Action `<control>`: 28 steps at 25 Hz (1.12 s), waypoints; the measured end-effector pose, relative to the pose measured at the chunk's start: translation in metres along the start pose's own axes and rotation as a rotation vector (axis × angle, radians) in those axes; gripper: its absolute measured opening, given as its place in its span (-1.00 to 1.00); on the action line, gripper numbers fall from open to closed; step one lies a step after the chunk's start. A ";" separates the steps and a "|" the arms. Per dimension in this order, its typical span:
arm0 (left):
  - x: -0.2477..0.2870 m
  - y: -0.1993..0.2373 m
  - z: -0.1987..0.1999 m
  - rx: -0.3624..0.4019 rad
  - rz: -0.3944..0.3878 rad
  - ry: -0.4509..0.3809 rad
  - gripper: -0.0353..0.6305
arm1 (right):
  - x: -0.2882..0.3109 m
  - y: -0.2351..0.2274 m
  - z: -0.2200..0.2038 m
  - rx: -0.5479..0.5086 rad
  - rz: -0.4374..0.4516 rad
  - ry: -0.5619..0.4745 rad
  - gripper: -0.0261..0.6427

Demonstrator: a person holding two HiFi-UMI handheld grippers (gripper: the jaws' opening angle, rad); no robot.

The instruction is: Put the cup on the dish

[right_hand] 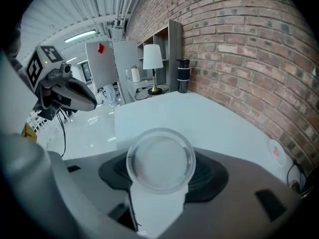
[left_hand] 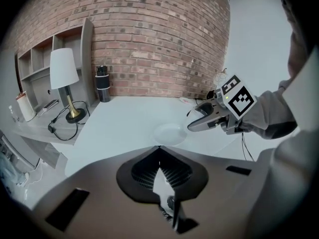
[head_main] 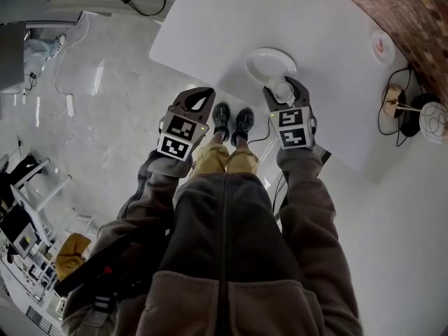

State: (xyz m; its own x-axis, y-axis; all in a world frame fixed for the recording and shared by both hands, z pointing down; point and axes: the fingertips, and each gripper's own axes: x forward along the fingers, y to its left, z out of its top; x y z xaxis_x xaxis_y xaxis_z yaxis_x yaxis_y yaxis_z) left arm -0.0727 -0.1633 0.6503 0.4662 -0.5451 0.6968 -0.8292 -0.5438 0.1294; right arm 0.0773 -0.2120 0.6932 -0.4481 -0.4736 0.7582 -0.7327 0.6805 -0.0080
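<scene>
One cup [right_hand: 160, 159] clamped in R gripper [head_main: 282, 88], near dish [head_main: 264, 61]

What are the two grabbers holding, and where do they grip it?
The right gripper holds the cup by its sides. The left gripper holds nothing.

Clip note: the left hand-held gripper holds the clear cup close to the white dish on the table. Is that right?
Not quite: the right hand-held gripper holds the clear cup close to the white dish on the table. The right gripper view shows it between the jaws; the left hand-held gripper is empty.
</scene>
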 end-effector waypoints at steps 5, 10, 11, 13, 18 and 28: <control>0.008 0.001 -0.020 -0.046 -0.008 0.020 -0.88 | 0.034 -0.012 -0.003 -0.013 -0.006 0.014 -0.14; 0.011 0.003 -0.036 -0.066 -0.011 0.038 -0.88 | 0.058 -0.020 -0.007 -0.024 -0.024 0.046 -0.14; 0.011 0.004 -0.037 -0.069 -0.009 0.038 -0.88 | 0.062 -0.021 -0.008 -0.025 -0.026 0.053 -0.14; 0.013 0.007 -0.038 -0.073 -0.008 0.037 -0.88 | 0.069 -0.022 -0.010 -0.025 -0.029 0.067 -0.14; 0.016 0.013 -0.040 -0.083 -0.008 0.037 -0.88 | 0.081 -0.025 -0.016 -0.027 -0.035 0.105 -0.14; 0.013 0.025 -0.044 -0.098 -0.001 0.045 -0.88 | 0.094 -0.028 -0.020 0.003 -0.031 0.149 -0.14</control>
State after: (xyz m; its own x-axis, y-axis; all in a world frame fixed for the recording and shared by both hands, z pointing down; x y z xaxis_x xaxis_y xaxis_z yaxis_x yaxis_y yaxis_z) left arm -0.1006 -0.1563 0.6935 0.4543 -0.5147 0.7271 -0.8561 -0.4780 0.1965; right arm 0.0658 -0.2644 0.7776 -0.3450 -0.4060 0.8463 -0.7467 0.6650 0.0146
